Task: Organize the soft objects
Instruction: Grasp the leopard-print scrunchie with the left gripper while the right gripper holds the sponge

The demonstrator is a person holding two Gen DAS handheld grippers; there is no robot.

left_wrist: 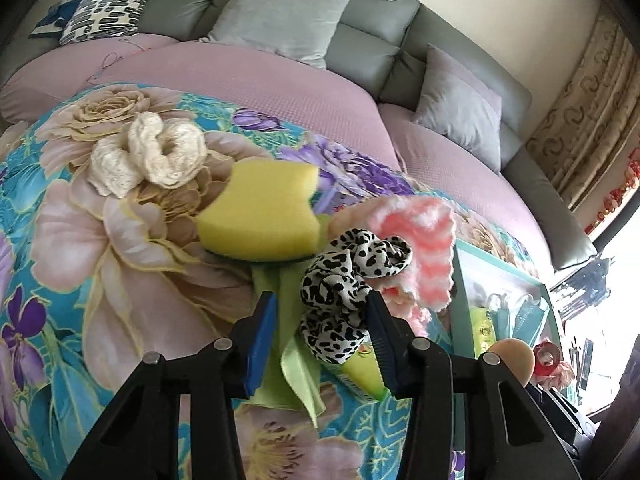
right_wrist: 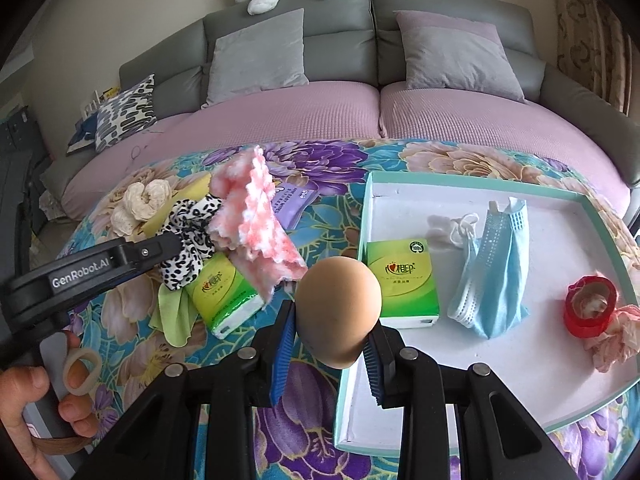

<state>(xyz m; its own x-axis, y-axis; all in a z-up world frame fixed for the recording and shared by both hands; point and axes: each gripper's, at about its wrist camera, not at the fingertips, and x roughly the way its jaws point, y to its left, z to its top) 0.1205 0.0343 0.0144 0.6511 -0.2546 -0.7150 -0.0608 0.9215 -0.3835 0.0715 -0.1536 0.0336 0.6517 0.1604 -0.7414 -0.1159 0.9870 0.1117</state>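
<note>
Right up close, the right gripper (right_wrist: 328,344) has its jaws closed on a tan, egg-shaped sponge (right_wrist: 338,312), poised over the near-left corner of the white tray (right_wrist: 520,364), which looks like a carry toward a drop-off, since the tray seems to be the collecting place. Over on the other side, the left gripper (left_wrist: 320,340) sits with jaws wide apart around the leopard-print scrunchie (left_wrist: 340,300), fabric between the pads but, as far as I can tell, not pinched yet, so I read this as lining up a pick. Count in the tray: one green tissue pack (right_wrist: 402,280), one blue face mask (right_wrist: 496,272), one red tape roll (right_wrist: 588,308) near the right edge, a pink scrap beside it, and a small white item near the middle that is too faint to name. Loose on the floral blanket (right_wrist: 460,156) left of the tray: a second green tissue pack (right_wrist: 228,300), one green cloth (right_wrist: 174,316) under it, one fluffy pink-and-white cloth (right_wrist: 252,220) heaped on the scrunchie, one purple wipes packet (right_wrist: 292,200), one yellow sponge (left_wrist: 260,216), and farthest out one cream crochet piece (left_wrist: 152,156). So two tissue packs, two sponges, and a single of each of the rest.
</note>
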